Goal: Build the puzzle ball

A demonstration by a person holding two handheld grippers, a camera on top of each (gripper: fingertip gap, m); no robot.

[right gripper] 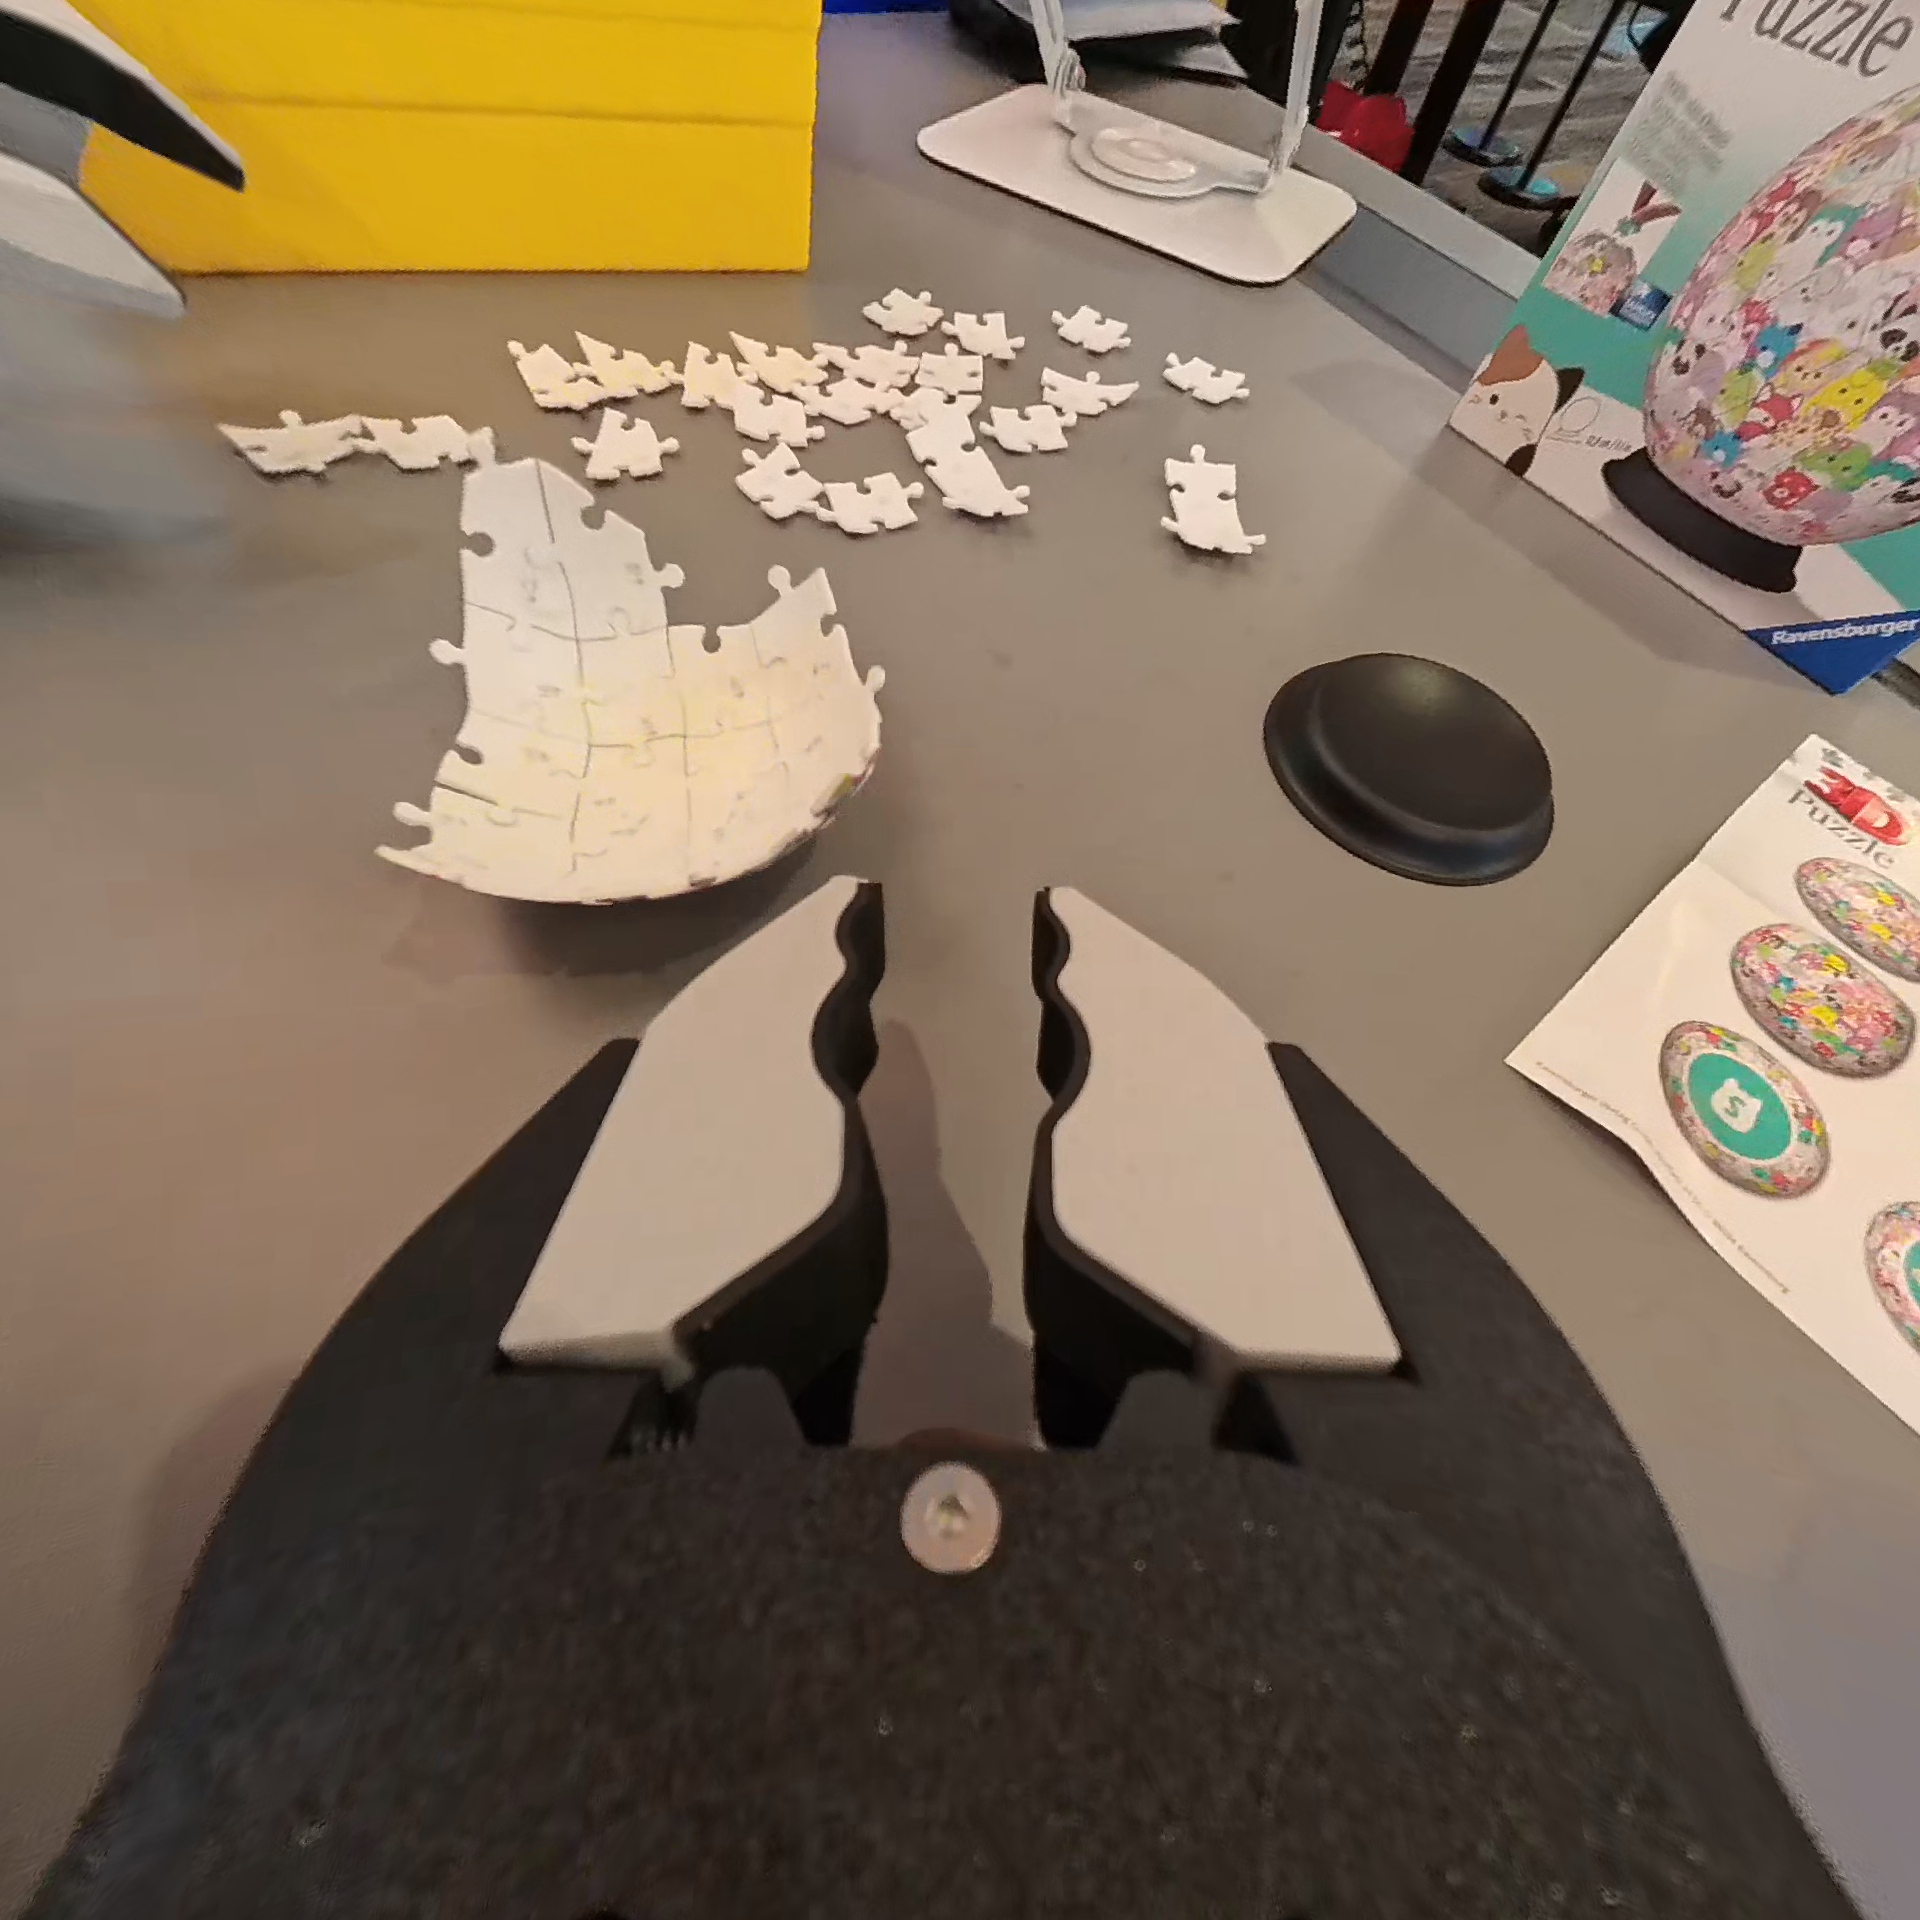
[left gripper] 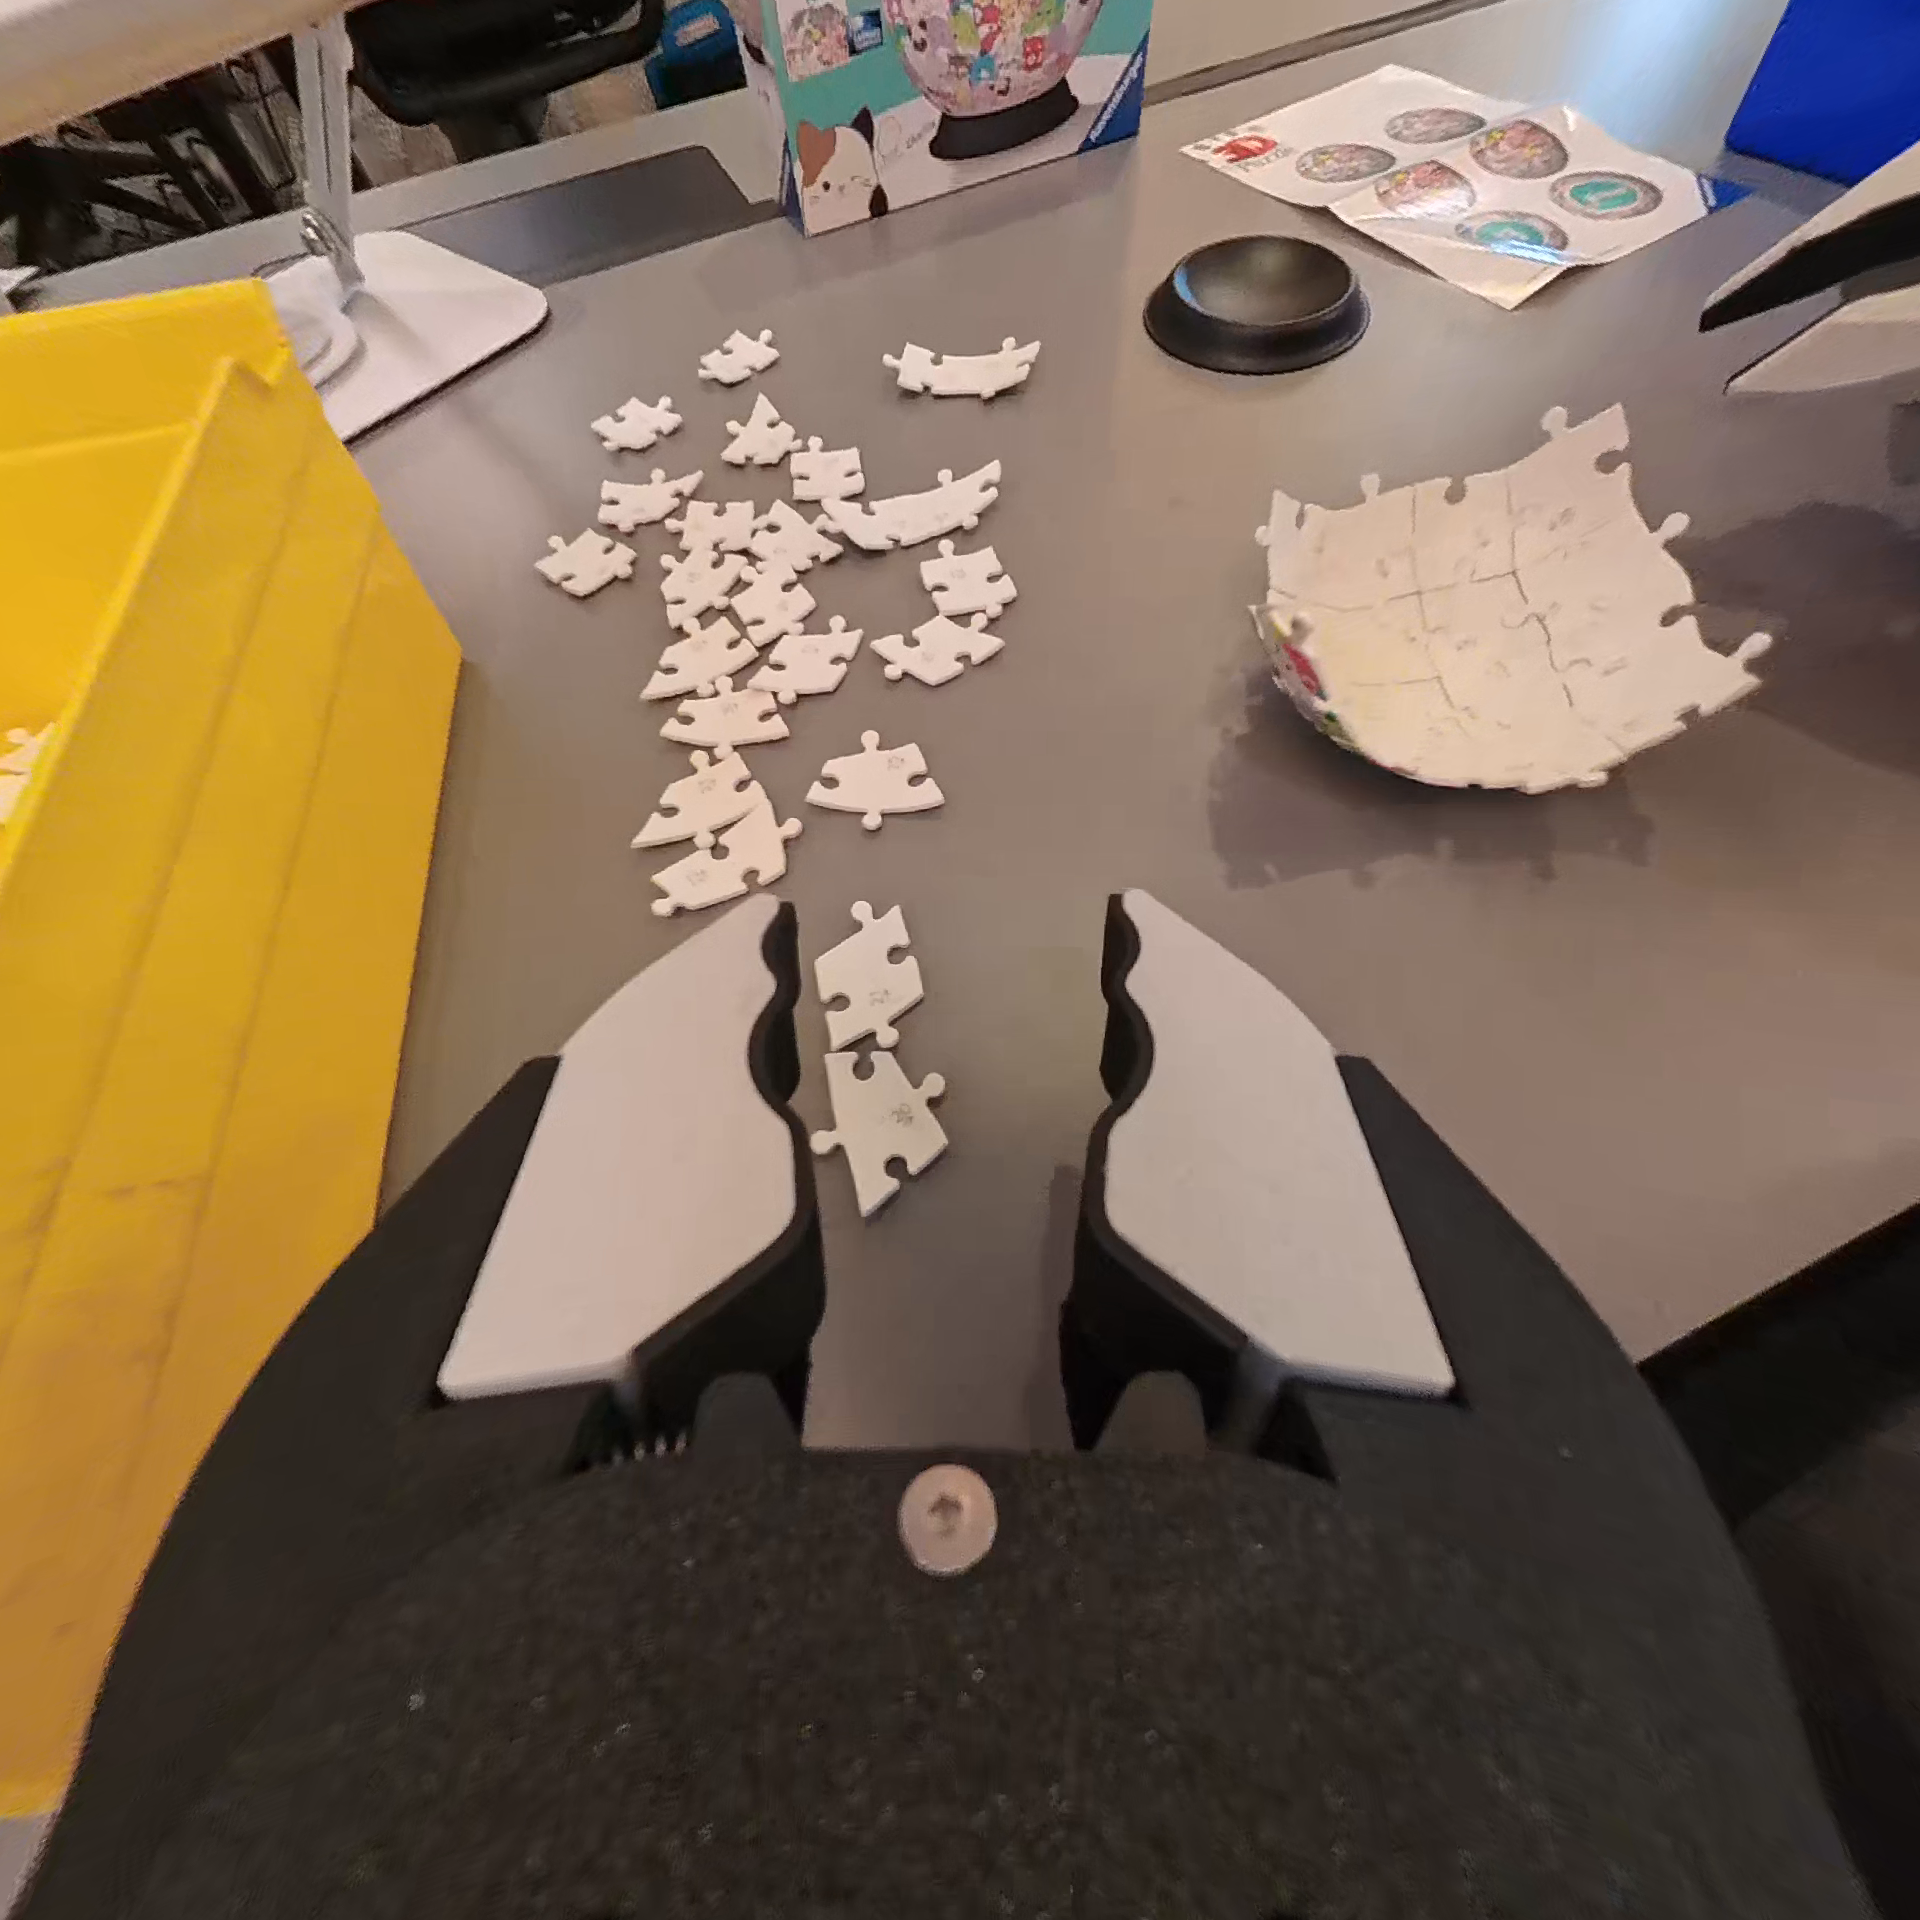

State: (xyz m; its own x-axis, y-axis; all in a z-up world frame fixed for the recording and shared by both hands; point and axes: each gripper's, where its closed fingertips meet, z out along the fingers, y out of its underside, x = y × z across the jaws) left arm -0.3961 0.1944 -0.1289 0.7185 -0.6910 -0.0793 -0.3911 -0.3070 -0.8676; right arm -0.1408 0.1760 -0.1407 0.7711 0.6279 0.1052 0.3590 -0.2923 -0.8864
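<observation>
The left grey-and-black two-finger gripper [left gripper: 948, 914] hangs spread and empty over two white curved plastic puzzle pieces [left gripper: 871, 987] on the grey table [left gripper: 1455, 1039]. The right gripper [right gripper: 956, 899], also spread and empty, sits just beside the white bowl-shaped partly built puzzle ball [right gripper: 644, 748]. Beyond lie scattered loose pieces [left gripper: 769, 582] and a round black plastic stand [left gripper: 1255, 301].

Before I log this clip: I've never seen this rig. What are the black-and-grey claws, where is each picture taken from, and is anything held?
Each claw is a hand-held two-finger gripper with a camera looking along its fingers. One picture comes from the left gripper, the other from the right gripper. Both are open and hold nothing. On the grey table lie loose white puzzle pieces, a half-built curved shell, a black stand, the puzzle box, an instruction sheet and a yellow bin.
</observation>
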